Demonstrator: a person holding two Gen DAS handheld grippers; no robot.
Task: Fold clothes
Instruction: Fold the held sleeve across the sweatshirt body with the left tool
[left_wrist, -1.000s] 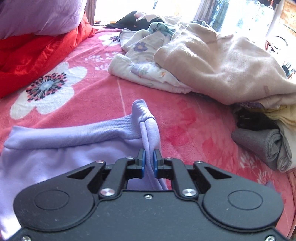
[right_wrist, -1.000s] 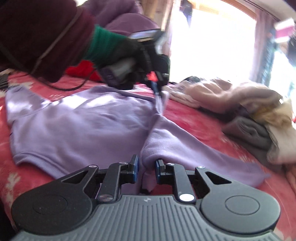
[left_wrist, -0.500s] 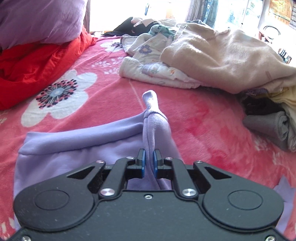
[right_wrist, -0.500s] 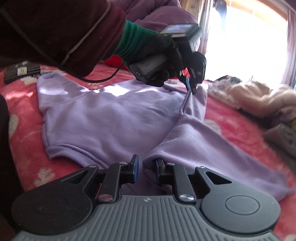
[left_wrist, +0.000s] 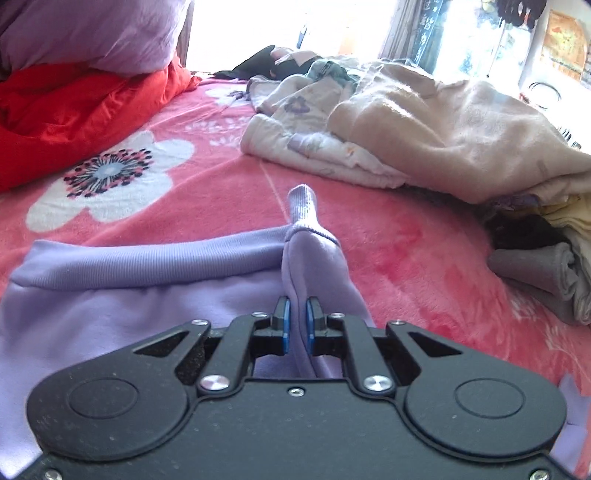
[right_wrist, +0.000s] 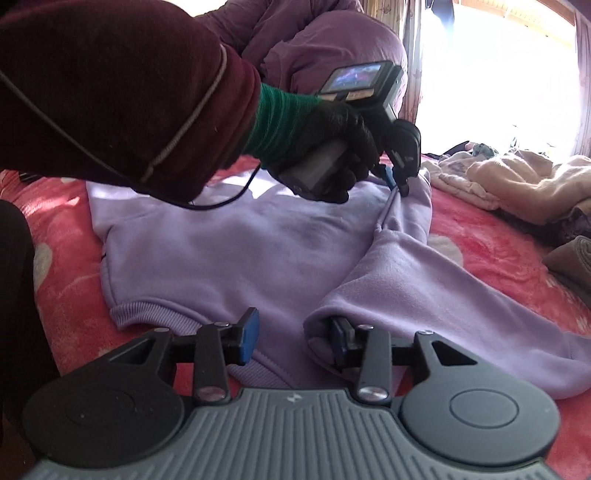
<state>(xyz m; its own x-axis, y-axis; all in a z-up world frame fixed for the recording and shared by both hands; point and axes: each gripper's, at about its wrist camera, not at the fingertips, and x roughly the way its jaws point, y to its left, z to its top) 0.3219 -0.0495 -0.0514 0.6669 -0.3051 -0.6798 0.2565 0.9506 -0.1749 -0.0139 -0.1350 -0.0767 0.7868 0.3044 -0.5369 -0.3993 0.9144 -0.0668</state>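
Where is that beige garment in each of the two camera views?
Left wrist view: the beige garment fills the upper right, heaped on the clothes pile.
Right wrist view: it lies small at the far right edge.
Shared landmark: the lilac sweatshirt on the pink blanket.

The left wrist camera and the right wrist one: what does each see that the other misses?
Only the left wrist view shows the red quilt, the pale purple pillow on it, and the blanket's big white flower.

Only the right wrist view shows the person's dark red sleeve, black-gloved hand, and the right gripper, its jaws opening, one side beside the sleeve fold.

Both show the lilac sweatshirt on the pink blanket, the left gripper pinching it, and the cream clothes pile.
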